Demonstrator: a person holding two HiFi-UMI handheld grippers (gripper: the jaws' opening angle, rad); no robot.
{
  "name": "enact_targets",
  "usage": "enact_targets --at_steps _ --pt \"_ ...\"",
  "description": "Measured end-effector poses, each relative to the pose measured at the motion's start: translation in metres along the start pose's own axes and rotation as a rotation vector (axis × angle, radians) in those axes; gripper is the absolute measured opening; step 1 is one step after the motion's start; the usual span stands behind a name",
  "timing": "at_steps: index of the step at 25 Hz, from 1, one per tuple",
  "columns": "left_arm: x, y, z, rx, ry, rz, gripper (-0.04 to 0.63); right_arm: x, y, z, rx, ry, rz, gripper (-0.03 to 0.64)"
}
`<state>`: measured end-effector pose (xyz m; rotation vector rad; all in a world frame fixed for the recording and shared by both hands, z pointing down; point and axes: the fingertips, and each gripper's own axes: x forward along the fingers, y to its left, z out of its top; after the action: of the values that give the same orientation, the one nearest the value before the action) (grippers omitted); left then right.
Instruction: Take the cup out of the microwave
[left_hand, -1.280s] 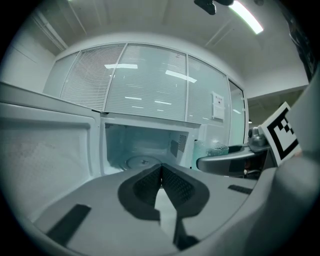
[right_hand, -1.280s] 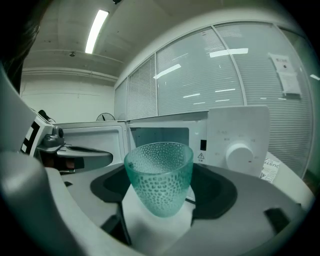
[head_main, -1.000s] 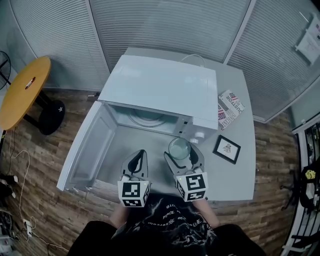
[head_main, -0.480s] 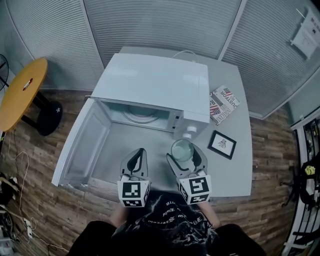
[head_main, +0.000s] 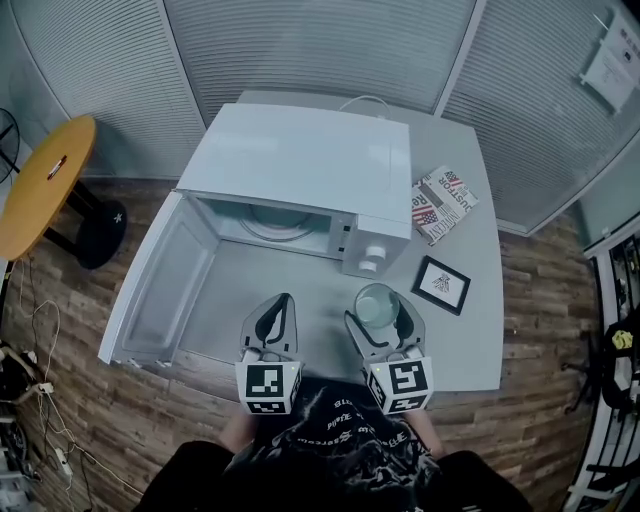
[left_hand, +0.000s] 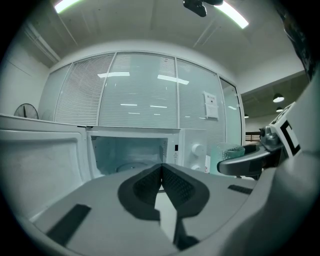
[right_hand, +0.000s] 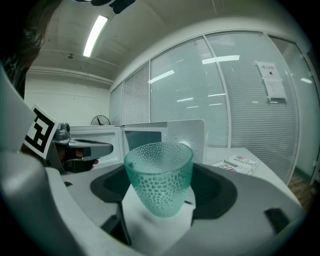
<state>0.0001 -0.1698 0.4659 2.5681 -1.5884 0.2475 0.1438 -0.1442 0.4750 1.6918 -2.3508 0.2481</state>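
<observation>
The right gripper (head_main: 380, 312) has drawn back from the open white microwave (head_main: 300, 165), jaws clamped on the dimpled green glass cup (head_main: 376, 304). The cup is now outside, at the oven's five o'clock, above the grey table (head_main: 480, 340), so removal looks essentially done. The left gripper (head_main: 272, 322) has its jaws pressed together, empty.

Head view from above the table's (head_main: 480, 340) near edge, looking steeply down on the open microwave (head_main: 300, 160), left gripper view low and close, facing its cavity, right gripper view low, facing its front, all three sharing the microwave.
</observation>
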Motion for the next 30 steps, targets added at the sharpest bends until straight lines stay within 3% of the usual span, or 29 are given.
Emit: enact_targets --at_steps 30 --pt "-0.009 -0.019 0.002 0.009 -0.015 0.024 0.008 -0.016 -0.012 -0.008 -0.005 -0.011 0.018 0.376"
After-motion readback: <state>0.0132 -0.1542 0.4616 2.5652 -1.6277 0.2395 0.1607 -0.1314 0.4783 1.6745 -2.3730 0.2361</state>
